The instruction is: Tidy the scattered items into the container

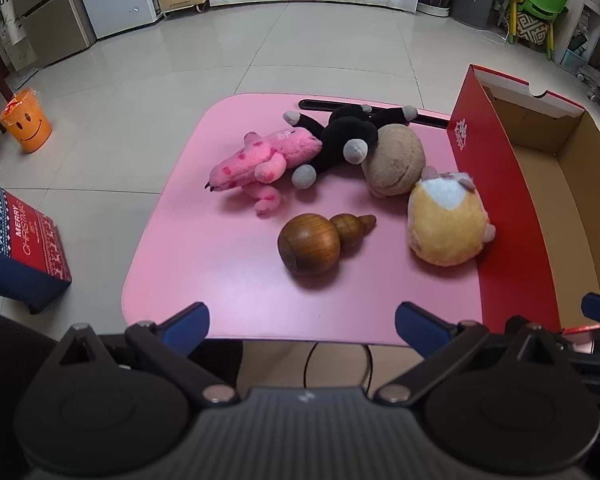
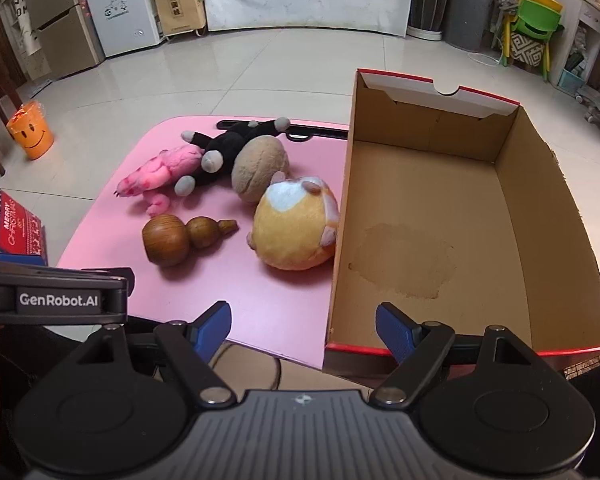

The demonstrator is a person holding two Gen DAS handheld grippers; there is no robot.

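Note:
On the pink table (image 1: 228,280) (image 2: 260,304) lie a wooden gourd (image 1: 316,246) (image 2: 180,236), a pink spotted plush (image 1: 260,160) (image 2: 160,174), a black monkey plush (image 1: 340,136) (image 2: 228,146), a tan round plush (image 1: 394,160) (image 2: 260,168) and a yellow round plush (image 1: 446,220) (image 2: 296,228) that rests against the red cardboard box (image 1: 488,208) (image 2: 440,240). The box is open and holds nothing. My left gripper (image 1: 302,322) is open and empty at the table's near edge. My right gripper (image 2: 304,326) is open and empty at the box's near left corner.
The floor around the table is tiled. An orange smiley bucket (image 1: 26,124) (image 2: 30,132) and a Christmas gift box (image 1: 16,240) (image 2: 12,228) stand at the left. Cabinets, a small fridge and coloured chairs line the far walls. A cable hangs under the table.

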